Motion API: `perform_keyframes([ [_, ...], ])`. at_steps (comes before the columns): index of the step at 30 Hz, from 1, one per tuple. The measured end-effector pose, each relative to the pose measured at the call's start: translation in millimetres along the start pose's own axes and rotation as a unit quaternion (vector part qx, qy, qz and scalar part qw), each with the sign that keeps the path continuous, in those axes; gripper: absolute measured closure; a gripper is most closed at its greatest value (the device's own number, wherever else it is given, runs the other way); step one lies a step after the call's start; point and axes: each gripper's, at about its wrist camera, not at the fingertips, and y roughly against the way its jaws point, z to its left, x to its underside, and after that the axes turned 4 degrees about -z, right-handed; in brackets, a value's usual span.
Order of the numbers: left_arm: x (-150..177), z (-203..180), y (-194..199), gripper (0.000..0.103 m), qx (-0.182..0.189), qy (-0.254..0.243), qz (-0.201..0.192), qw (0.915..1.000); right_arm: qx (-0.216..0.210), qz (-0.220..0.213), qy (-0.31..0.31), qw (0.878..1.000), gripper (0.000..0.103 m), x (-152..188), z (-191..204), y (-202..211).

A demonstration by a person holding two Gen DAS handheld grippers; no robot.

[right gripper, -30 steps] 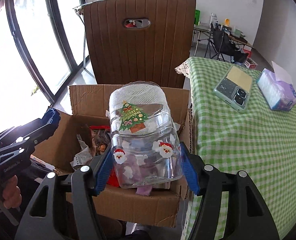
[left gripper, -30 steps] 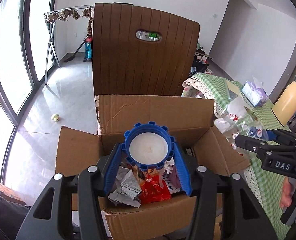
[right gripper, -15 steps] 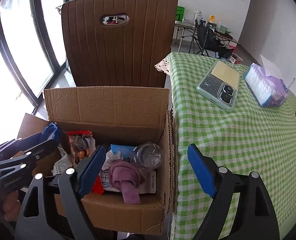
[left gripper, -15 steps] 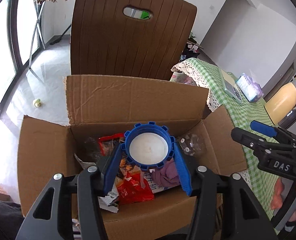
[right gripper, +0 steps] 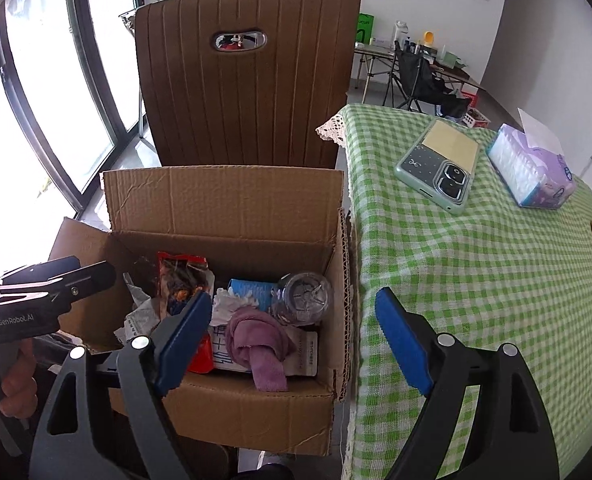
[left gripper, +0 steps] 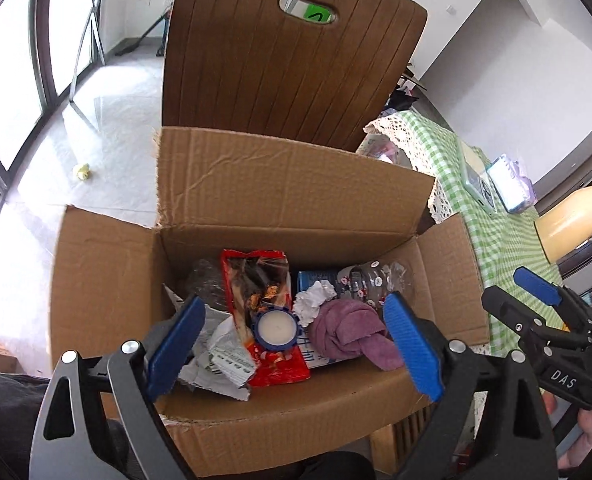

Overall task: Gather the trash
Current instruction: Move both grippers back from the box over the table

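both grippers open over a cardboard box of trash

an open cardboard box (left gripper: pixel 296 200) sat on a brown chair (left gripper: pixel 287 64) pulled up beside a desk (right gripper: pixel 496 260) covered in green checked cloth. both grippers hung above the box, pointing steeply down into it.

the left gripper (left gripper: pixel 293 344) had just opened its jaws; they stood wide apart with nothing pressed between them. directly below, a blue ridged lid (left gripper: pixel 276 328) with a white centre lay loose on top of a red snack wrapper (left gripper: pixel 263 280). just right of the lid were a crumpled white tissue (left gripper: pixel 314 300) and a bunched purple cloth (left gripper: pixel 348 328). a clear plastic jar (left gripper: pixel 372 276) printed with small santa figures lay on its side against the right wall of the box, beside a blue and white carton (left gripper: pixel 316 276). torn printed paper (left gripper: pixel 223 356) lay at the near left.

the right gripper (right gripper: pixel 291 344) was also open, its jaws having just widened, and it held nothing. one blue pad hung over the box, the other over the desk edge. the right-wrist view showed the jar's round end facing upward.

on the desk, well apart from the box, lay a phone (right gripper: pixel 440 168) face down and a pack of tissues (right gripper: pixel 532 168). a yellow flask (left gripper: pixel 572 220) stood further along.
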Motion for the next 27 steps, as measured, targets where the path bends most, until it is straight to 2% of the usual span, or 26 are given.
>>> perform_keyframes([
  [6,1.4,-2.8,31.9,0.015,-0.002,-0.004,-0.027,0.9996,-0.003,-0.01,0.004,1.0,0.023,-0.4,7.5,20.3],
  [8,2.1,-4.4,47.0,0.015,-0.017,-0.007,-0.043,0.9989,-0.004,-0.017,0.004,1.0,0.023,-0.6,9.0,29.1],
  [14,3.4,-20.2,101.5,0.015,-0.036,-0.033,-0.106,0.9932,-0.007,-0.067,-0.011,0.998,0.023,-1.1,7.7,72.7],
  [17,6.5,-33.7,128.5,0.008,-0.042,-0.05,-0.137,0.9884,-0.004,-0.095,-0.019,0.995,0.023,-0.2,2.7,98.8],
  [20,12.5,-49.0,153.9,0.008,-0.051,-0.06,-0.172,0.982,-0.007,-0.136,-0.028,0.99,0.023,6.9,-3.4,128.5],
  [23,22.8,-67.2,181.1,0.008,-0.05,-0.078,-0.223,0.9704,-0.002,-0.194,-0.033,0.981,0.016,18.5,-10.8,160.5],
  [25,31.1,-80.2,196.0,0.008,-0.04,-0.097,-0.254,0.9616,0.01,-0.234,-0.038,0.971,0.016,29.4,-17.7,181.9],
  [27,38.2,-93.3,206.2,0.008,-0.035,-0.111,-0.269,0.956,0.011,-0.256,-0.049,0.966,0.016,39.9,-27.4,198.1],
])
